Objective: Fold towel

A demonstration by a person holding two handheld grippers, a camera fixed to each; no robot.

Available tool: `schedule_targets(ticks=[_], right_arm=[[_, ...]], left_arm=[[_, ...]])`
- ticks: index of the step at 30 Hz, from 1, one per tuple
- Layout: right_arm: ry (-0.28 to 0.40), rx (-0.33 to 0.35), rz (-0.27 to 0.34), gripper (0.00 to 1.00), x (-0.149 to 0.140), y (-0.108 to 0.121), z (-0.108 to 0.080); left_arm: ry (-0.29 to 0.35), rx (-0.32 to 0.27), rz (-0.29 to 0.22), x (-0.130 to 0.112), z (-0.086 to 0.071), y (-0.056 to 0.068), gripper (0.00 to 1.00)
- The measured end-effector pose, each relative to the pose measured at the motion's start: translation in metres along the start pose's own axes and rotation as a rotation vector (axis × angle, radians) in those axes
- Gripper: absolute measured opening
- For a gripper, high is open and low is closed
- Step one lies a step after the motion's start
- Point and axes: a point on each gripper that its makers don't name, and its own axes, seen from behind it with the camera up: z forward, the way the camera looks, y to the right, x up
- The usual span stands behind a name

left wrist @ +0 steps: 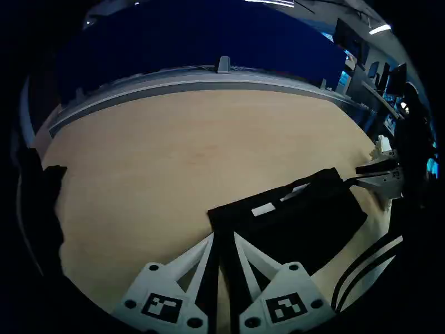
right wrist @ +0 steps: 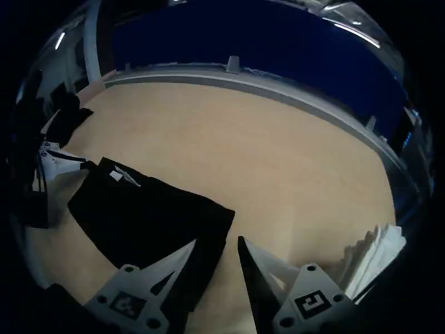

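Observation:
A black towel (left wrist: pixel 289 222) with a small white label lies folded flat on the pale wooden table (left wrist: pixel 183 145). In the left gripper view, my left gripper (left wrist: pixel 223 235) has its fingers nearly together over the towel's near left corner, with cloth between the tips. My right gripper (left wrist: pixel 357 173) shows at the towel's right end, fingers spread. In the right gripper view, the towel (right wrist: pixel 150 217) runs from the left to a corner between the parted fingers of my right gripper (right wrist: pixel 217 241). My left gripper (right wrist: pixel 58 164) sits at the towel's far corner.
A blue partition (left wrist: pixel 200 39) and a grey rail (left wrist: pixel 194 86) close the table's far side. A dark object (right wrist: pixel 69 117) sits at the table's left end. A white layered stack (right wrist: pixel 378 245) lies right of my right gripper. A striped dark sleeve (left wrist: pixel 367 267) is at lower right.

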Motion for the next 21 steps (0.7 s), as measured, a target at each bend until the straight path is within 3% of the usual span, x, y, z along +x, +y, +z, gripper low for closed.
schedule_targets(ticks=[3,7,9,11,13,15,21], right_arm=[[0.006,-0.017,-0.016,0.67,0.002,0.002,0.001],[0.012,-0.024,-0.024,0.87,0.005,0.003,-0.001],[0.017,-0.023,-0.023,0.97,0.005,0.003,-0.002],[0.023,-0.028,-0.015,1.00,0.006,0.005,-0.004],[0.028,-0.028,-0.006,1.00,0.006,0.007,-0.006],[0.032,-0.025,0.002,1.00,0.006,0.007,-0.008],[0.036,-0.020,0.013,1.00,0.004,0.007,-0.016]], left_arm=[[-0.004,0.011,0.002,0.001,0.004,-0.003,0.16],[-0.004,0.009,-0.003,0.004,0.003,-0.005,0.40],[-0.004,0.002,-0.007,0.005,0.001,-0.004,0.59],[-0.004,-0.003,-0.009,0.005,0.000,-0.004,0.78],[-0.002,0.000,-0.008,0.005,-0.002,-0.005,0.86],[0.000,0.005,-0.004,0.005,-0.004,-0.006,0.92],[0.002,-0.002,-0.009,0.004,-0.011,-0.002,0.92]])
